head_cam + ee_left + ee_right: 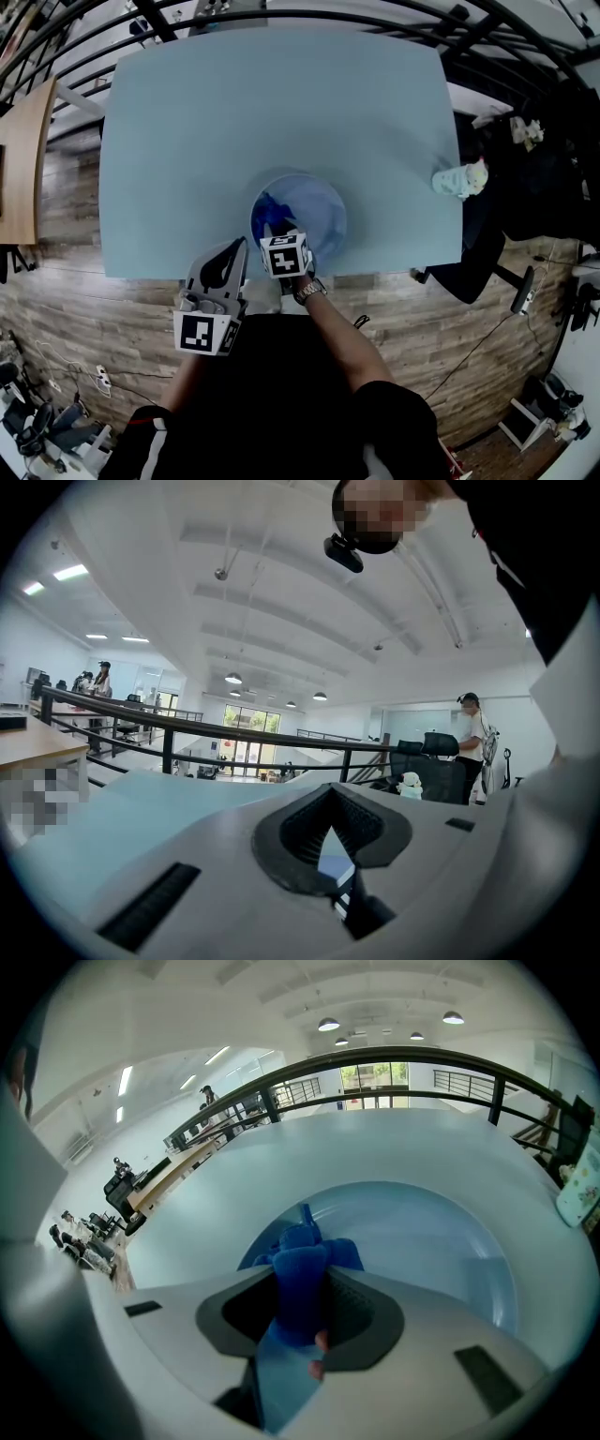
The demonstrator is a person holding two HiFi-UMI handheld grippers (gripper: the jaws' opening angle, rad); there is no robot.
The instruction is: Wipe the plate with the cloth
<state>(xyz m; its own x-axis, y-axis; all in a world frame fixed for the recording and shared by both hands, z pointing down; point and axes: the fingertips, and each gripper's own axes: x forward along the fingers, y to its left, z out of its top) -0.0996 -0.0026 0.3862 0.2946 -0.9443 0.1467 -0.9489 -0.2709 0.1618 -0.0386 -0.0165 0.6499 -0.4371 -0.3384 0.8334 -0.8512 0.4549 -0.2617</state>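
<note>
Your right tongs (305,1274) clamp the blue cloth (298,1241) on the plate's (323,202) near-left side, by the desk's (234,122) near edge, while your left tongs (330,799), closed and empty, hang just left.

The table (281,103) is a flat, pale blue-grey, and the plate (330,202) is a slightly stronger, glassy light blue. The cloth (298,1262) is deep royal blue. The left gripper (330,803) and the right gripper (302,1286) both have white shells and dark grey ribbed fingers (364,1309). Their cubes (285,255) carry black-and-white square markers. The floor (112,309) shows brown wood planks. The railing (403,1052) is black, and so is the person's top (281,403).
</note>
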